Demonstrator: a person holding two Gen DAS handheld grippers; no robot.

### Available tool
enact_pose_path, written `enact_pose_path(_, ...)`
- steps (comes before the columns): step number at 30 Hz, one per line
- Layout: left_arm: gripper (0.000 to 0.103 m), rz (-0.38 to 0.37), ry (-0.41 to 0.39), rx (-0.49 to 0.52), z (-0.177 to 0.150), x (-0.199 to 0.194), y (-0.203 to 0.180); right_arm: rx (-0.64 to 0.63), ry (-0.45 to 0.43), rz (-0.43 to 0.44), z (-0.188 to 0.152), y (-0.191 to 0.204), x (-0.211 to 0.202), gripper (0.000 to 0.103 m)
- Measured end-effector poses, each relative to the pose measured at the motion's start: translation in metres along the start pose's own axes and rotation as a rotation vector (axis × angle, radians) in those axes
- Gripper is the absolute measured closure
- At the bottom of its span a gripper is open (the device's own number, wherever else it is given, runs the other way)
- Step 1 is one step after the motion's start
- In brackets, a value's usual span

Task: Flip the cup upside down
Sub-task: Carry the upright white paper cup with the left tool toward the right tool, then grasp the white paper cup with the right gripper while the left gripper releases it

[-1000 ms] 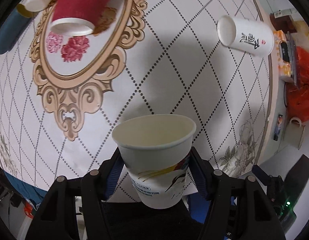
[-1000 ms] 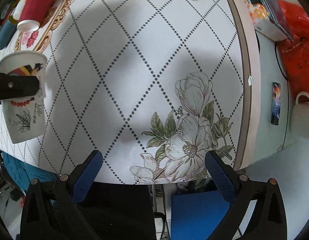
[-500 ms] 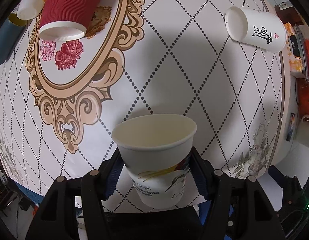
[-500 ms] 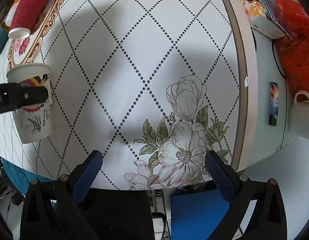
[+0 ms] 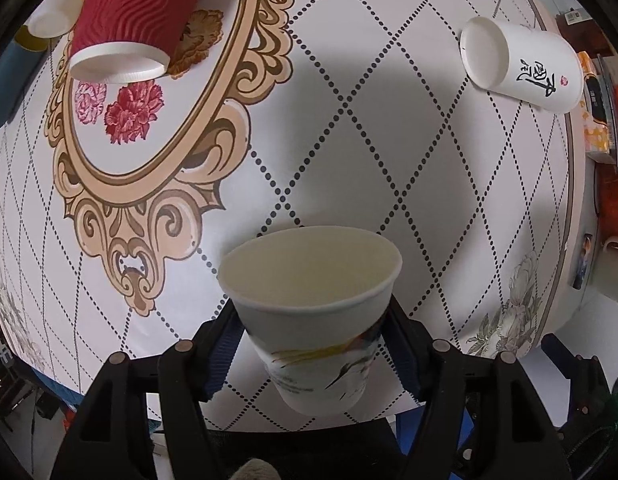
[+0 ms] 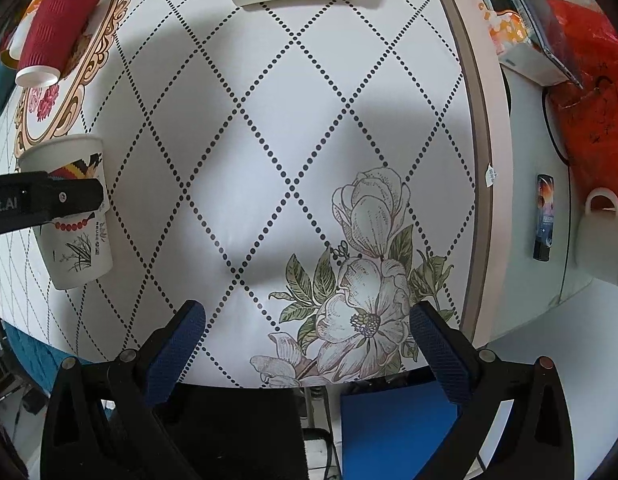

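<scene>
Left gripper [image 5: 311, 344] clamps the cup [image 5: 313, 312] at mid-wall, mouth up, above the table [image 5: 349, 140], leaving room to invert. Right gripper [image 6: 307, 344] gapes wide, empty.

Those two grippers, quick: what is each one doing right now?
Left gripper: closed on the white paper cup, rim up.
Right gripper: open, fingers wide apart, holding nothing.
</scene>
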State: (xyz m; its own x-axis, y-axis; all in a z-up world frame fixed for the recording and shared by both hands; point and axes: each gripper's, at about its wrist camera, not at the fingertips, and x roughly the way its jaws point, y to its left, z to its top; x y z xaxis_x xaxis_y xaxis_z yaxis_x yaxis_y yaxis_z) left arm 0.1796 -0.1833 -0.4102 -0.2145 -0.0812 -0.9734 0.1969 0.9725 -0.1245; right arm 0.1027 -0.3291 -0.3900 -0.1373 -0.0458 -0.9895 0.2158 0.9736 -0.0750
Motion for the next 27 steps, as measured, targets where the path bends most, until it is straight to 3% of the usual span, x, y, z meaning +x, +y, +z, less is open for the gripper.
enact_pose_path(4,0.018,-0.013,0.013,-0.007,0.0,0.006,-0.001,0.001,-0.005,0.002,0.0,0.001,-0.001,0.0)
enact_pose_path(13,0.016,-0.028,0.004,-0.007,0.002,0.006,-0.001,0.006,-0.009,0.004,0.001,-0.001,-0.004,0.0)
enact_pose_path(19,0.016,-0.07,-0.051,-0.02,-0.008,-0.028,0.009,0.017,-0.018,0.029,0.002,-0.007,-0.012,0.0)
enact_pose_path(24,0.016,-0.071,-0.167,-0.056,-0.025,-0.074,0.032,0.045,-0.062,0.166,0.006,-0.006,-0.034,0.0)
enact_pose_path(27,0.016,-0.015,-0.234,-0.096,-0.041,-0.093,0.053,0.041,-0.094,0.266,0.012,0.007,-0.044,0.001)
